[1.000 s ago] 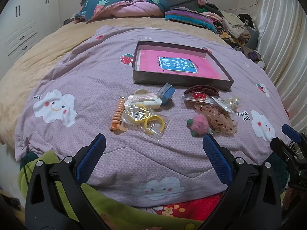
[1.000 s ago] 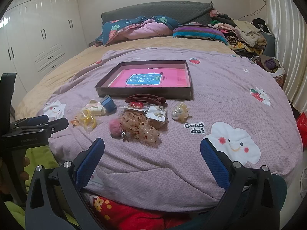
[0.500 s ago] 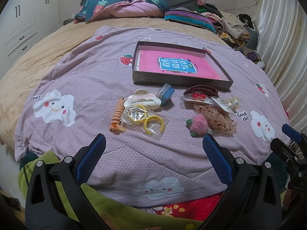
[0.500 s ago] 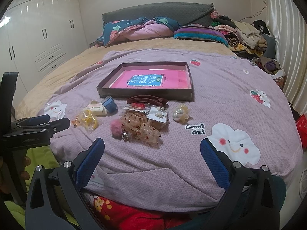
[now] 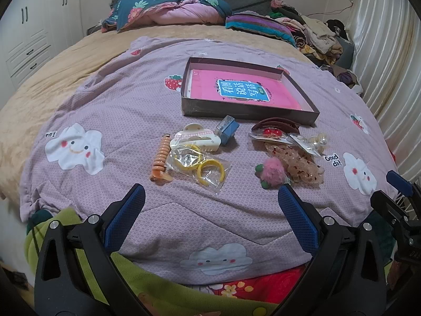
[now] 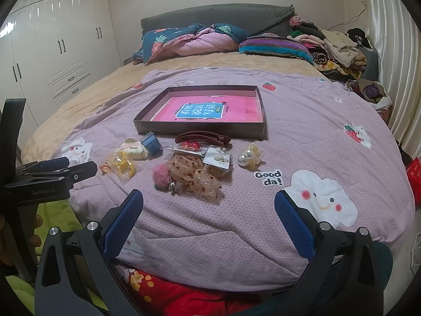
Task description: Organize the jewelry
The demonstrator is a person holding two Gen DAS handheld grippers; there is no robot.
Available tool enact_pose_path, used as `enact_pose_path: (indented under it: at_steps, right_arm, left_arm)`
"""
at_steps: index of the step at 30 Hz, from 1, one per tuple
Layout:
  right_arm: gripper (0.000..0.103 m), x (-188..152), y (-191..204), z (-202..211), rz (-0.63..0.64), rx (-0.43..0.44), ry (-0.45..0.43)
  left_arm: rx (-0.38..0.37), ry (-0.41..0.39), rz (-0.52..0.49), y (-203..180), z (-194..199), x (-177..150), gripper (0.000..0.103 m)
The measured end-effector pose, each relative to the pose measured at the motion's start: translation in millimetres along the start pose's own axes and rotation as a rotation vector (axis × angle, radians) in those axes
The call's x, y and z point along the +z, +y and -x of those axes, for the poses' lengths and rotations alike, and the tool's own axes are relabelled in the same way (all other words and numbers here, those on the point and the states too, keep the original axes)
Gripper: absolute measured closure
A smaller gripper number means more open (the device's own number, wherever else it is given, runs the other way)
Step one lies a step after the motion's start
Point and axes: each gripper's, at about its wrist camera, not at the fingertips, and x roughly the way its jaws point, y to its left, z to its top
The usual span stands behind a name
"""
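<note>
bed: lilac cloud-print quilt (image 5: 126, 110) under both jaws
box: shallow dark cardboard tray (image 6: 200, 129) with pink book, way ahead
jewelry: bagged yellow plastic rings (image 5: 200, 164), fuzzy pink pom-pom (image 6: 161, 175), just past the tips
left gripper (image 5: 210, 210): wide open, empty
right gripper (image 6: 209, 212): same, gaping, empty

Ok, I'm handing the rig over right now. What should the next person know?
Left claw: open, holding nothing, short of the items.
Right claw: open, holding nothing.
Box on the quilt holds only a pink book.
Nothing is sorted yet: bagged yellow rings, orange spiral clip, cream claw clip, pink pom-pom and pearl piece all lie in front of the box.
</note>
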Motion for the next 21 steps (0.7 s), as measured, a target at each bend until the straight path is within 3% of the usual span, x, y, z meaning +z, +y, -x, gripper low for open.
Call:
enact_pose_path:
  at_steps: [21]
  right_arm:
    - [0.004,7.6,-7.6,1.2,-0.01,-0.007,-0.011]
  left_arm:
    - [0.004,0.002,0.001,-1.3,-4.2,7.9,0.008]
